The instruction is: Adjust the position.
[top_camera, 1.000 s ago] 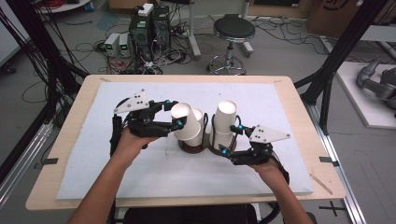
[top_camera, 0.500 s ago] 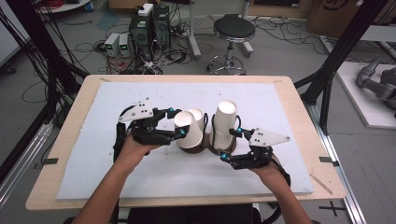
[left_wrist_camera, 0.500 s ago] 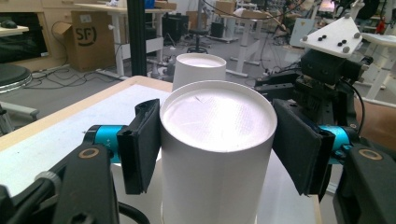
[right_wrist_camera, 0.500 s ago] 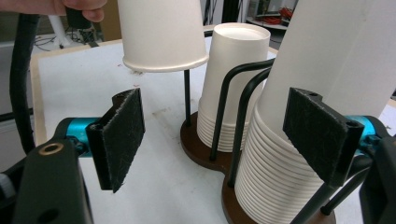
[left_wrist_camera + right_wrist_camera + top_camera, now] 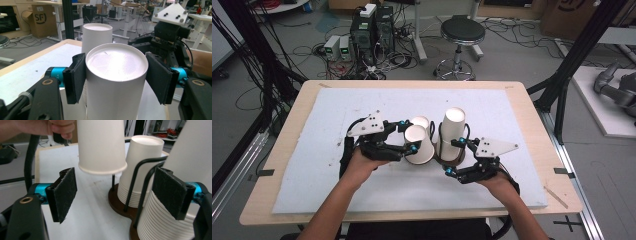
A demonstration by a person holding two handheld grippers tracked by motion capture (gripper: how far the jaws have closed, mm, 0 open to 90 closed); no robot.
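One paper cup (image 5: 418, 145) stays clamped in my left gripper (image 5: 408, 136), upside down, just left of the cup holder (image 5: 449, 156); my right gripper (image 5: 452, 157) is released.

Cup stacks crowd the centre of the worktop (image 5: 312, 100): the brown holder (image 5: 448, 158) with its black wire hoops carries a tall stack (image 5: 452, 131) and a shorter one (image 5: 421, 123). The left claw (image 5: 410, 136), clamped on a single inverted paper cup (image 5: 419, 145), sits just beside them; the right claw (image 5: 451, 156), its pads apart, flanks the tall stack. The white mat lies bare across the upper, far left, far right and lower parts of the high view.
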